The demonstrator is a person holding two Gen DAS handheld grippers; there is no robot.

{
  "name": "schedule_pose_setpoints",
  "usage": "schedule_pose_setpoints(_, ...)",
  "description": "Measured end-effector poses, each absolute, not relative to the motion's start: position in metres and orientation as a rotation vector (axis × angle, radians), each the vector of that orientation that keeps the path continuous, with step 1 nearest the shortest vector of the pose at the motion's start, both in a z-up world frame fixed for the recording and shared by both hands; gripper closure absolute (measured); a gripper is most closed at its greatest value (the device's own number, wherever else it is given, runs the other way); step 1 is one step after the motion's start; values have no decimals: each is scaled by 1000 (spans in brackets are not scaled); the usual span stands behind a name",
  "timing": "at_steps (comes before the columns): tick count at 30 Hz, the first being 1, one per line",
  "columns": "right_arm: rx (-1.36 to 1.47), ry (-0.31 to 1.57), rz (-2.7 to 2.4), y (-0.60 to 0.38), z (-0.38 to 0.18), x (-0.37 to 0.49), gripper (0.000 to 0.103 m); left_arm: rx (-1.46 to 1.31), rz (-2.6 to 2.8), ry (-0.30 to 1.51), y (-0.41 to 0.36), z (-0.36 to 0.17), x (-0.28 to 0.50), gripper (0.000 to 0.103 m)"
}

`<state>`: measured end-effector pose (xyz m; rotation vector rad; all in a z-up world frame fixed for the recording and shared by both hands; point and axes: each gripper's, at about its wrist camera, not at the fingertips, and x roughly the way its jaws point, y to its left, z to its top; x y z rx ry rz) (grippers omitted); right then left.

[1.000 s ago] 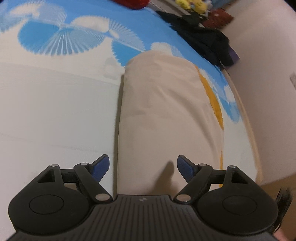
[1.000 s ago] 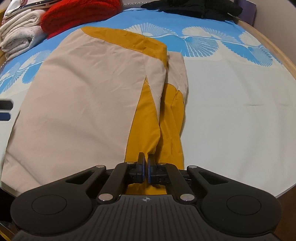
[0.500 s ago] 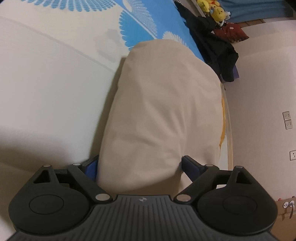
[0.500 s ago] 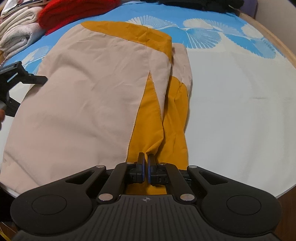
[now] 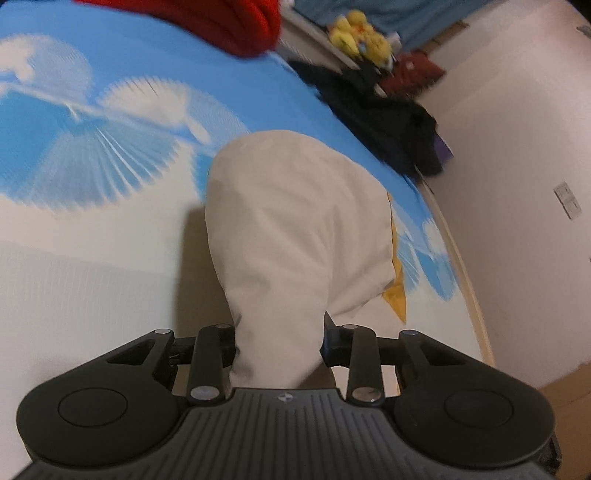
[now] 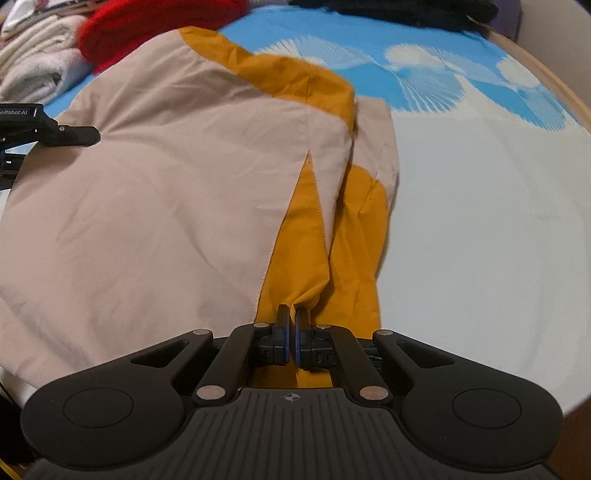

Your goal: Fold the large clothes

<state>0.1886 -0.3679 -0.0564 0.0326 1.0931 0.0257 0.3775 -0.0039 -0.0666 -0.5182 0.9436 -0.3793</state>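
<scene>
While two tools (image 5: 279, 341) (image 6: 290, 334) pinch: one garment (image 6: 166, 192), seemingly.

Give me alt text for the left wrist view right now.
The left gripper is closing on a bunched fold of the beige garment, which rises between its fingers and drapes away over a blue and white bedspread. A yellow edge shows at the garment's right side. Red clothing and dark clothing lie blurred at the far end.
</scene>
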Motion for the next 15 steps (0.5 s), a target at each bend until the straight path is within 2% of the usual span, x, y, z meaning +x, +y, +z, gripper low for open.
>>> schedule_pose_setpoints(4, 46, 1022, 96, -330, -50, 205, 102, -536, -299, 927, 56, -59, 391, 61)
schedule_pose_setpoints(8, 33, 955, 160, -290, -45, 219, 102, -548, -198, 942, 102, -66, 398, 45)
schedule_pose_setpoints(11, 12, 956, 178, -272, -47, 228, 102, -475, -161, 976, 118, -70, 400, 41)
schedule_pose_setpoints(15, -17, 979, 165, -264, -52, 232, 102, -403, -185, 904, 126, -46, 383, 28)
